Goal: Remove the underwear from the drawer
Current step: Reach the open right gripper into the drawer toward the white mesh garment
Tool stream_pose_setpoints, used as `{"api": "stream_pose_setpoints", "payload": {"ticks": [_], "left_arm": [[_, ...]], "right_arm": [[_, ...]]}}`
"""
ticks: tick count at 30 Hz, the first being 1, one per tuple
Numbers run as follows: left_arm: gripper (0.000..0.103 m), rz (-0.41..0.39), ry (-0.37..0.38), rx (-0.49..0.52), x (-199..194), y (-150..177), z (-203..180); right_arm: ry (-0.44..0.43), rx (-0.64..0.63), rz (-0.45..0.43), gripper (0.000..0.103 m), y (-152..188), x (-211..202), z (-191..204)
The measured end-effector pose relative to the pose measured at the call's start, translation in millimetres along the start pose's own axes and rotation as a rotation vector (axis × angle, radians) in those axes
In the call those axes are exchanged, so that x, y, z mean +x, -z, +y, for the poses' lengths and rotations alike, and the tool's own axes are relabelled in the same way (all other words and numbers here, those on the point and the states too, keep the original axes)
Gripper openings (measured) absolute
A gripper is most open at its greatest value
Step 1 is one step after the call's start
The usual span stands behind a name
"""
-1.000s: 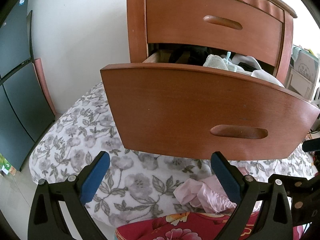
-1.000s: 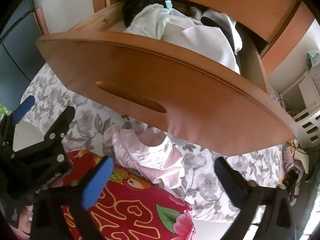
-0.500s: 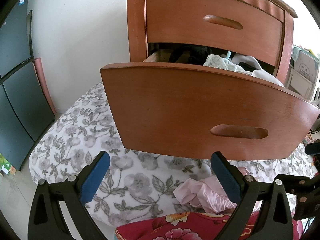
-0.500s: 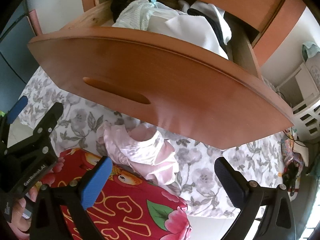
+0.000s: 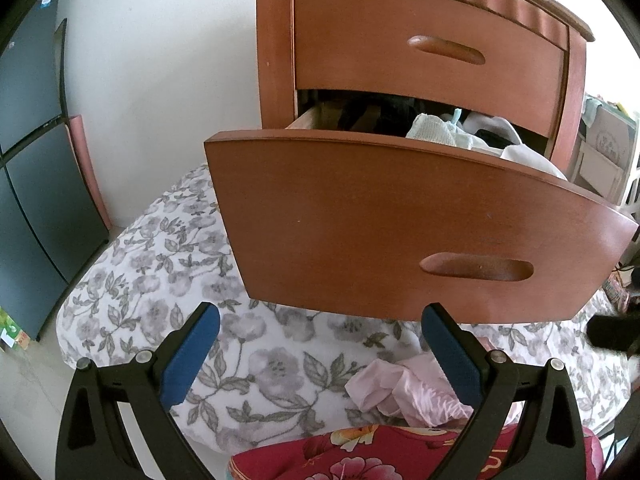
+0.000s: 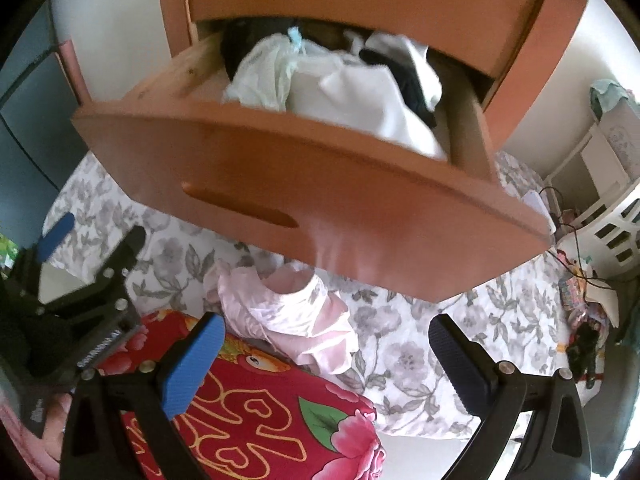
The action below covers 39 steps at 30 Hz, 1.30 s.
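Note:
The lower wooden drawer [image 5: 380, 224] [image 6: 280, 176] of a nightstand stands pulled out. Inside it lie folded white, pale green and black underwear pieces [image 6: 340, 84] [image 5: 460, 136]. A pink satin garment [image 5: 404, 392] [image 6: 288, 312] lies on the floral bedspread below the drawer front. My left gripper [image 5: 320, 344] is open and empty, low in front of the drawer; it also shows at the left of the right wrist view [image 6: 96, 240]. My right gripper [image 6: 324, 340] is open and empty, raised toward the drawer's top edge, above the pink garment.
A shut upper drawer [image 5: 432, 52] sits above the open one. A floral bedspread [image 5: 160, 280] covers the bed, with a red flowered quilt [image 6: 248, 408] at the near edge. Dark wardrobe doors [image 5: 28, 160] stand at left; white shelving [image 6: 612, 216] at right.
My right gripper has risen and tilted, so more of the drawer's inside shows and the view is blurred by motion. The left gripper has stayed still.

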<state>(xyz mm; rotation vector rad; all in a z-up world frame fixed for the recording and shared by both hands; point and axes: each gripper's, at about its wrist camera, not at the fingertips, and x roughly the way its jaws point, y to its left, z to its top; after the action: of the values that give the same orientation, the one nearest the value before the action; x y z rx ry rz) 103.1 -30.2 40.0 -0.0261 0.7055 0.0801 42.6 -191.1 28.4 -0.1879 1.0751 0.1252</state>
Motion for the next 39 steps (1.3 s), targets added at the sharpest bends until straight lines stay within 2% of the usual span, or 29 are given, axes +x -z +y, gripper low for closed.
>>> {"api": "stream_pose_setpoints", "payload": {"ticks": [9, 16, 21, 33, 39], "left_arm": [[0.101, -0.003, 0.007, -0.003, 0.0, -2.9, 1.6], [0.101, 0.013, 0.015, -0.009, 3.2, -3.9, 2.7], [0.101, 0.024, 0.020, -0.015, 5.6, -3.3, 3.6], [0.101, 0.070, 0.046, -0.044, 16.1, -3.0, 8.4], [0.101, 0.091, 0.058, -0.059, 20.0, -2.1, 11.0]], "right_arm": [[-0.033, 0.040, -0.153, 0.103, -24.2, -45.9, -9.9], [-0.008, 0.025, -0.279, 0.103, -57.3, -89.2, -15.7], [-0.001, 0.014, -0.328, 0.103, -80.9, -108.3, -13.8], [-0.080, 0.030, -0.255, 0.103, -138.2, -91.8, -4.2], [-0.098, 0.015, -0.173, 0.103, -158.8, -60.9, 9.5]]}}
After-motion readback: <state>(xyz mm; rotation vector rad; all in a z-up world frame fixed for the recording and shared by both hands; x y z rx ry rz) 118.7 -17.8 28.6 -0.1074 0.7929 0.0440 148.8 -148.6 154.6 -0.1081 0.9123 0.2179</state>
